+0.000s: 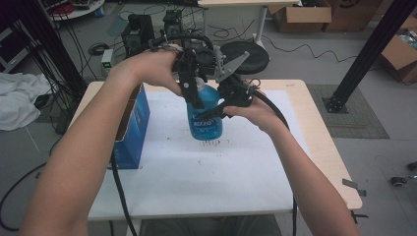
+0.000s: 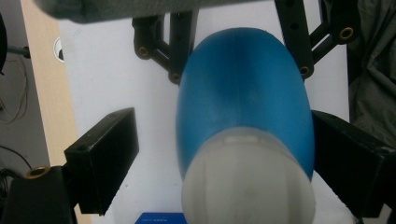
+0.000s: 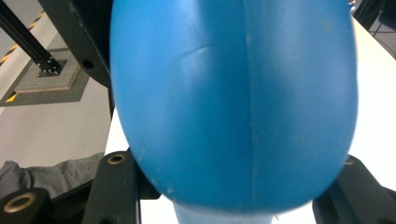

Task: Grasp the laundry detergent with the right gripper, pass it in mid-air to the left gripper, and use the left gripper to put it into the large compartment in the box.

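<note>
Smooth, glossy blue plastic bottle (image 1: 204, 115) with a printed label, standing upright on the white sheet (image 1: 206, 167) that covers the pale wooden table (image 1: 322, 142), just toward 12 o'clock of the sheet's centre. The right gripper (image 1: 220, 109), entering from 3 o'clock, has its black jaws clamped on the bottle's rounded belly; in the right gripper view the curved blue wall with a faint mould seam bulges between the two jaws. The left gripper (image 1: 193, 93) reaches down from 12 o'clock over the bottle's top; in the left gripper view its blocky matte jaws stand wide on either side of the ribbed, translucent white cap (image 2: 247, 182), the one at 9 o'clock well clear of it, the one at 3 o'clock close against the bottle's blue shoulder. A blue cardboard box (image 1: 132, 129) stands at 9 o'clock of the bottle, partly hidden by the left forearm. Cables, cardboard cartons and black frame posts crowd the floor beyond the table.
</note>
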Motion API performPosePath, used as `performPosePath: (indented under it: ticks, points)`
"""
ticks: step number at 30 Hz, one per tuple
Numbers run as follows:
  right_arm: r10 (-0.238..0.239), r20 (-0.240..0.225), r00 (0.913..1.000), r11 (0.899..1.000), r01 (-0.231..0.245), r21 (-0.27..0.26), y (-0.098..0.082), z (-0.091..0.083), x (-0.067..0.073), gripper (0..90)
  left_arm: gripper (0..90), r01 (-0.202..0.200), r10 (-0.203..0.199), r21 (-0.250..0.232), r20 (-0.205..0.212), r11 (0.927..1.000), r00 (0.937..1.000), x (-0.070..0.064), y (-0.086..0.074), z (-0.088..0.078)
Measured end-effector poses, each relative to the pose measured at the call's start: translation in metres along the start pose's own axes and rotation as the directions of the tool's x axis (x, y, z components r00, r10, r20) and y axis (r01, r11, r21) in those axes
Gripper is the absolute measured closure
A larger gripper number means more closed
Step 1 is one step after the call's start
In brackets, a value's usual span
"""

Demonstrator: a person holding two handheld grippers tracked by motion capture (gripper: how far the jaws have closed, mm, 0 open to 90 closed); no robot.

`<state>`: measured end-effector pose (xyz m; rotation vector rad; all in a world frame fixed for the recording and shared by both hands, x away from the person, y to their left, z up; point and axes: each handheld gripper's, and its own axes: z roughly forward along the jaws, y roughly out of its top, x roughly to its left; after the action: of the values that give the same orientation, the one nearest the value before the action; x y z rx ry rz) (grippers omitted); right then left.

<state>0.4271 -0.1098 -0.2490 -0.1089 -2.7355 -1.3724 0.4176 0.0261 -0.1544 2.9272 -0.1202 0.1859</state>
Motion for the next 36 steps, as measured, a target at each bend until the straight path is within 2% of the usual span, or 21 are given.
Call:
performPosePath:
  ticks: [15,19,32,36]
  points:
    - [0.011,-0.002,0.9999,1.0,-0.011,-0.005,-0.0013,-0.0035,0.0,45.3,18.3,0.0,0.0,0.0,0.014,1.0,0.9999,0.0006,0.0003,-0.0003]
    - [0.002,0.007,1.0,1.0,-0.002,-0.001,-0.0013,-0.0026,0.0,45.4,20.7,-0.004,0.004,-0.001,0.019,1.0,0.9998,0.0,0.0011,-0.0005]
    - [0.012,0.002,0.9999,1.0,-0.012,-0.002,-0.0016,-0.0027,0.0003,45.4,23.8,-0.005,0.005,-0.006,0.011,1.0,0.9999,-0.0003,-0.0003,-0.0008]
    - [0.005,0.015,0.9999,1.0,-0.005,-0.001,-0.0011,-0.0013,-0.0002,45.3,25.1,-0.008,0.008,-0.001,0.012,1.0,0.9999,0.0004,-0.0012,0.0003]
